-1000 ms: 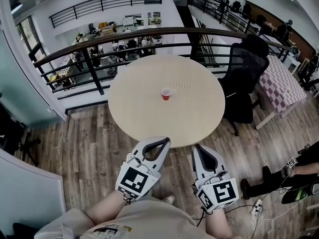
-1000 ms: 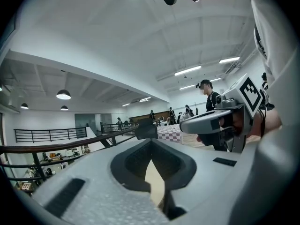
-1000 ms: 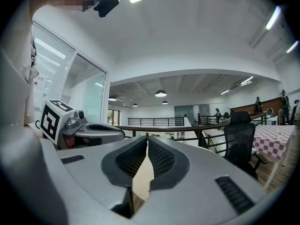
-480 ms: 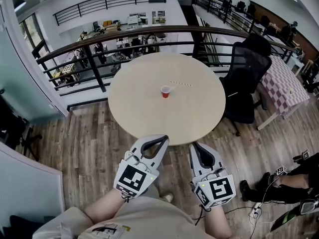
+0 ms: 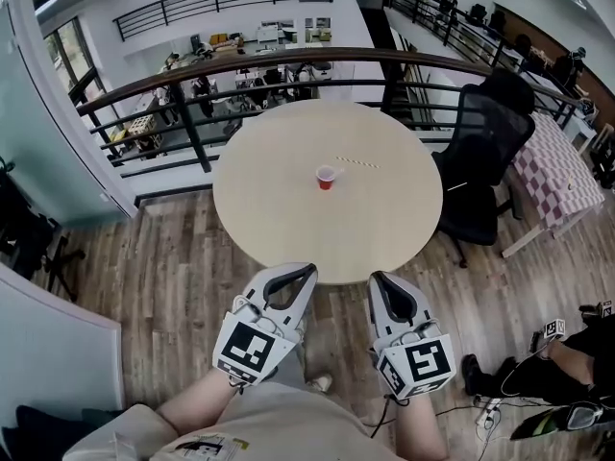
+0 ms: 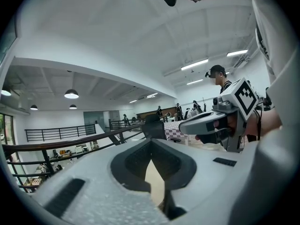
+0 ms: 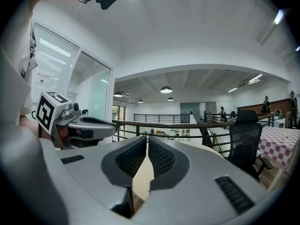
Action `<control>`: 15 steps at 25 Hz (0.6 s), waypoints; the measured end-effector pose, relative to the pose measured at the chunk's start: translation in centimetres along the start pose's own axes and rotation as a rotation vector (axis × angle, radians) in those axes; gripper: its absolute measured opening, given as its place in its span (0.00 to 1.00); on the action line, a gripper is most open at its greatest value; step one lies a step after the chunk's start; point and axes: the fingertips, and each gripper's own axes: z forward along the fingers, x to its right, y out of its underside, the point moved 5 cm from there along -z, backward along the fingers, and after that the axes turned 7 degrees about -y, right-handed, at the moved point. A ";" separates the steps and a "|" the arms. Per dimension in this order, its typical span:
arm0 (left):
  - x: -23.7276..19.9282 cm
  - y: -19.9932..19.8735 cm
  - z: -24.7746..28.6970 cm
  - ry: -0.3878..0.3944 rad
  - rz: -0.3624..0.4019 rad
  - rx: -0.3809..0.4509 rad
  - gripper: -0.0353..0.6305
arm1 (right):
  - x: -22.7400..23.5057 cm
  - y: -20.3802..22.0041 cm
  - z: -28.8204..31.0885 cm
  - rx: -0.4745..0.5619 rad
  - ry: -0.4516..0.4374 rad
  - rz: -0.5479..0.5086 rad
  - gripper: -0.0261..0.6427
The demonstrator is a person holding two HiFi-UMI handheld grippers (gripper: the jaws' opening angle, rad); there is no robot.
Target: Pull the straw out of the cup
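My left gripper (image 5: 306,271) has its jaws closed tip to tip with nothing between them; its own view shows only a sliver of pale tabletop through the gap behind the tips. My right gripper (image 5: 378,279) is the same, with its pads pressed together and empty. I hold both level and side by side close to my body, over the wood-plank floor (image 5: 163,286) at the near edge of the round table (image 5: 288,209). Neither one touches anything.

Out on the table, the red cup (image 5: 326,177) stands upright near the middle, well away from both grippers. The straw (image 5: 357,162) lies flat on the tabletop just behind and to the right of the cup, not inside it. I cannot tell whether its near end touches the rim.

A black office chair (image 5: 480,152) stands at the table's right side. A dark railing (image 5: 192,75) curves behind the table, with desks on a lower level beyond it. A checked tablecloth (image 5: 553,171) shows at the far right.
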 end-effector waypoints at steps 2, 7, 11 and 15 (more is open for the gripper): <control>-0.5 0.3 0.8 -0.003 -0.009 -0.001 0.07 | 0.5 0.0 0.7 -0.009 -0.001 -0.009 0.08; -1.1 0.9 3.1 0.006 -0.026 0.005 0.07 | 1.4 0.3 1.9 -0.036 -0.013 -0.021 0.08; -2.4 1.0 5.1 0.012 -0.035 0.011 0.07 | 2.6 0.0 3.9 -0.038 -0.019 -0.023 0.08; -4.3 1.6 7.3 0.012 -0.045 0.001 0.07 | 4.1 -0.2 6.5 -0.048 -0.026 -0.024 0.08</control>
